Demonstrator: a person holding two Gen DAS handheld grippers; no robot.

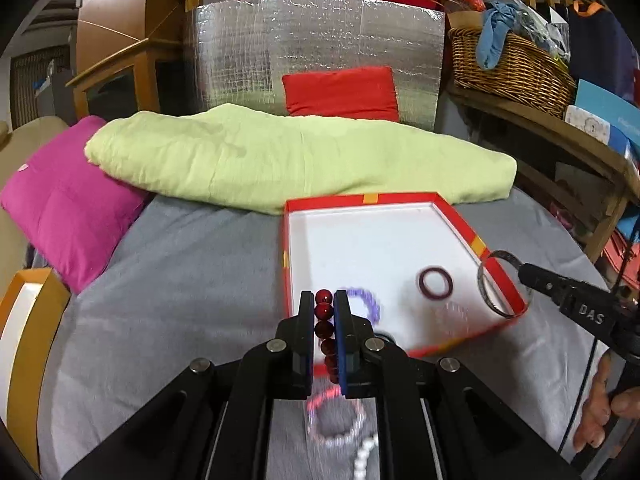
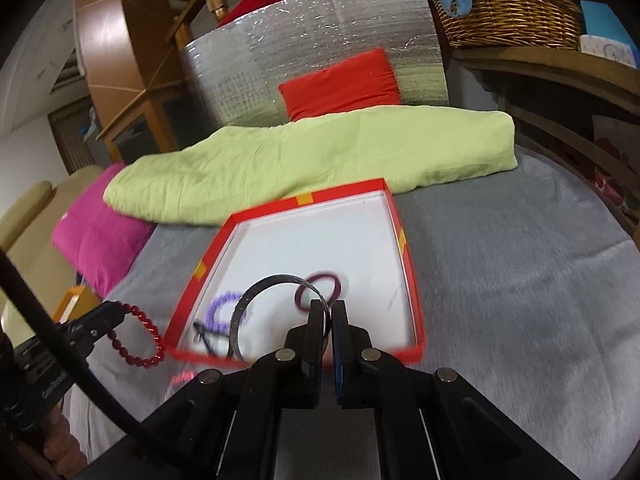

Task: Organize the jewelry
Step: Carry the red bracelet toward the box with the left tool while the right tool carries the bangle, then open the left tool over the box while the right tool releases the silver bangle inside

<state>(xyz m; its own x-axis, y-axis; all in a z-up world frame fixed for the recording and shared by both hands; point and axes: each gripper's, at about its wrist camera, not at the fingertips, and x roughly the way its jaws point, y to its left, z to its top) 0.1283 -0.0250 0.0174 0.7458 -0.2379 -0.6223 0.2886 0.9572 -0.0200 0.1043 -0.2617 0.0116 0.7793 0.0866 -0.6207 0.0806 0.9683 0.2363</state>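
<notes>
We note the left gripper [image 1: 324, 300] fingers clamped on a red bead bracelet [image 1: 325, 330] at the red box's [image 2: 394, 216] near-left corner; the right gripper [image 2: 327, 307] fingers pinch a silver bangle [image 2: 244, 308] above its near edge. Grey bed [image 2: 520, 280] lies open right of the box; the bracelets [image 1: 336, 420] under the left gripper blur.

Both wrist views look down, seemingly close, sharing the red box [image 1: 460, 216].

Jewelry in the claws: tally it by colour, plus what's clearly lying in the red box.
Red bead bracelet, left claw: 1
Silver bangle, right claw: 1
Purple bead bracelet, box: 1
Maroon bangle, box: 1
Total: 4; a dark piece and a pale piece there are too blurred.
</notes>
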